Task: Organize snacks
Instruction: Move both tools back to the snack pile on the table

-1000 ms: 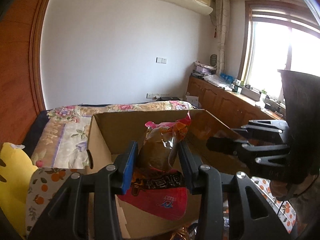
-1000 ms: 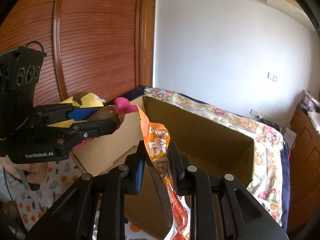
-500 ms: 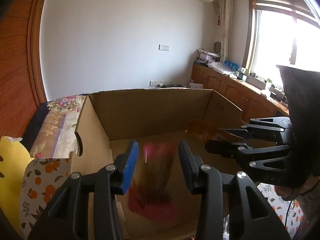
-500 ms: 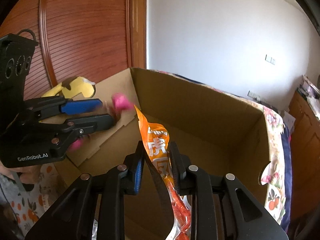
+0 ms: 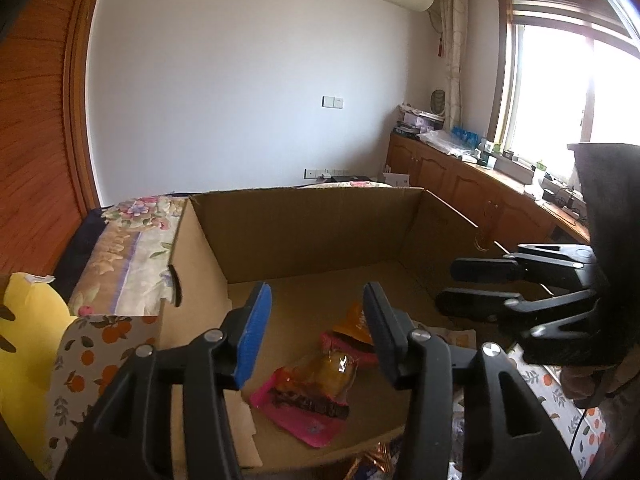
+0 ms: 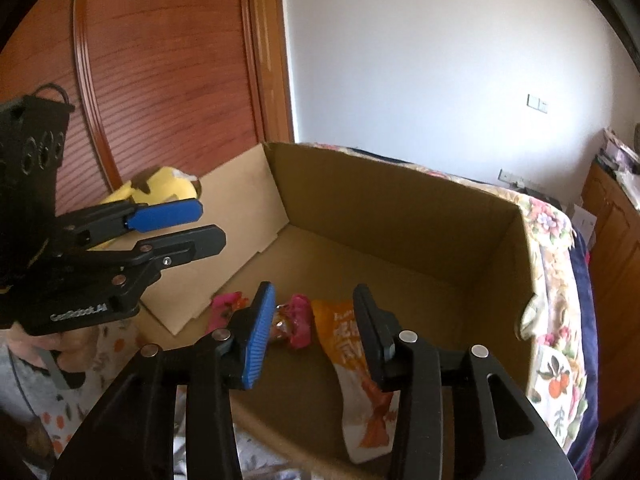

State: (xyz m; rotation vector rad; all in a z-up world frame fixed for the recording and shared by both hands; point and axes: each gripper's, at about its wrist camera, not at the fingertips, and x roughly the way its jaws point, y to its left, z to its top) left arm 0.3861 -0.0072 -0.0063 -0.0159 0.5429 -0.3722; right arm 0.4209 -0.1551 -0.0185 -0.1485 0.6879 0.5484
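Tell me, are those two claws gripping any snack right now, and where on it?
Nothing is held. The left claw and right claw are both open above the cardboard box; the pink snack bag and orange snack bag lie loose inside.

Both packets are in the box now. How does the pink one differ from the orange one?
The pink packet has a clear window showing brownish contents; the orange packet is opaque, printed orange and white. The pink packet looks puffy and crumpled, the orange packet long and flat. The pink packet lies toward the box's left side, the orange packet toward its right, at the near wall. Both lie loose on the box floor, touching or nearly so, with both grippers' jaws open.
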